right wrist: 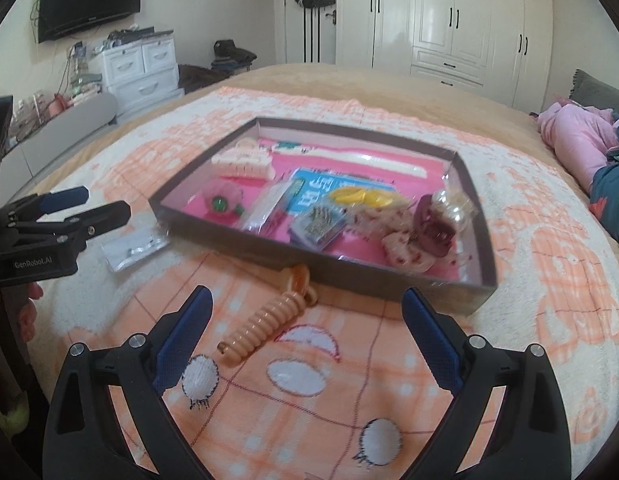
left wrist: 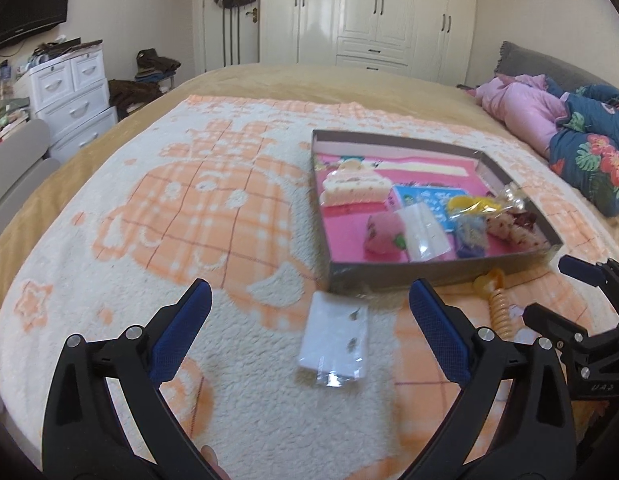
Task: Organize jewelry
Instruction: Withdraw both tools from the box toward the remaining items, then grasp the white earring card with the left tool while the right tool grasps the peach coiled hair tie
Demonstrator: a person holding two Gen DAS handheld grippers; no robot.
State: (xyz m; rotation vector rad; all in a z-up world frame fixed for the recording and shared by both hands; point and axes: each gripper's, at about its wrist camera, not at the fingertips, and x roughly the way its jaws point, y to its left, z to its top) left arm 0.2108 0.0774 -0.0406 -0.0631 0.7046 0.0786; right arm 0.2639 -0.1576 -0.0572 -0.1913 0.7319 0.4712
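- The left gripper (left wrist: 309,328) is hovering low over the fuzzy white and orange blanket (left wrist: 149,216), its jaws spread wide with nothing between them.
- The right gripper (right wrist: 307,334) is hovering beside it, jaws spread wide and empty too.
- A small clear plastic packet with tiny earrings on white card (left wrist: 335,342) is lying on the blanket, right in front of the left gripper.
- A peach ribbed plastic hair clip (right wrist: 265,316) is lying in front of the right gripper, near the box's front edge.
- I think the pick-up step is starting: each gripper needs to drop down and pinch its thing.
- The flat dark cardboard box with a pink bottom (left wrist: 413,270) is holding other hair things.
- Farther off are a white wardrobe (left wrist: 373,12) and a white plastic drawer chest (left wrist: 69,92).
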